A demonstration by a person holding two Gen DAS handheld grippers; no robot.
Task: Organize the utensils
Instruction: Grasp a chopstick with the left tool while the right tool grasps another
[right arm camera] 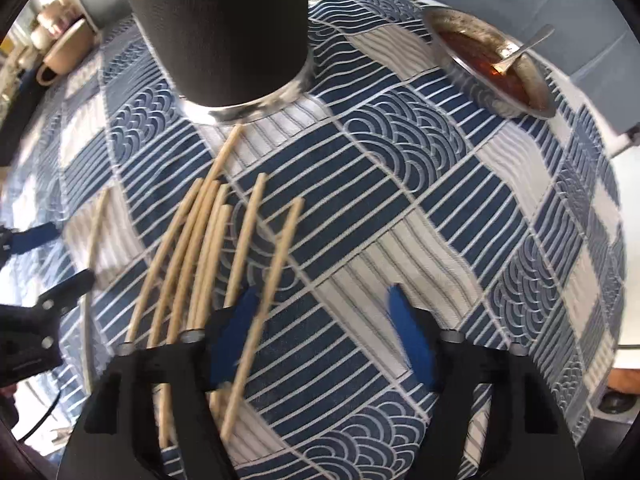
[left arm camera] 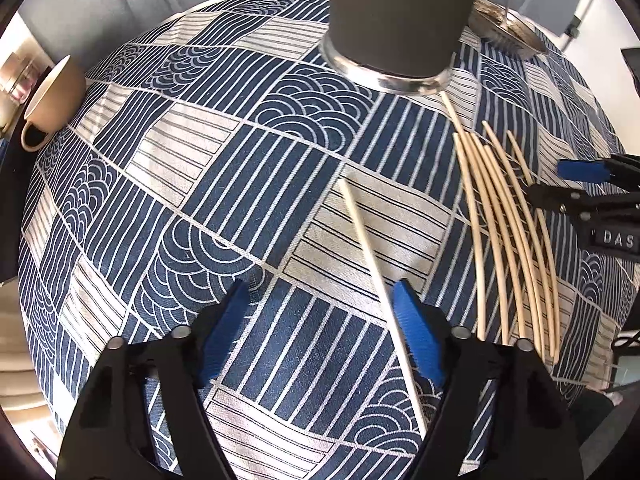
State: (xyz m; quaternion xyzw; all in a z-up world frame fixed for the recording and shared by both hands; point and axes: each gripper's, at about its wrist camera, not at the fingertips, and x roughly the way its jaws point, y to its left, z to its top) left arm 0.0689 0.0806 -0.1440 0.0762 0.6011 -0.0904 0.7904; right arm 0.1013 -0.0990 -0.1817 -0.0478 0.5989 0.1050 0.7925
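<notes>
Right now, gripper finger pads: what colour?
Blue pads on black fingers, on both grippers; clearest in the left wrist view.

The dark cup [left arm camera: 404,20] stands upright at the far side of the patterned tablecloth [left arm camera: 224,184]. Nearer than the cup, the left gripper [left arm camera: 320,332] has its blue pads spread, a single chopstick [left arm camera: 376,264] lying between them, seemingly against the right pad. Right of the cup's base lies a bundle of chopsticks [left arm camera: 508,232], with the right gripper [left arm camera: 588,184] over it.
</notes>
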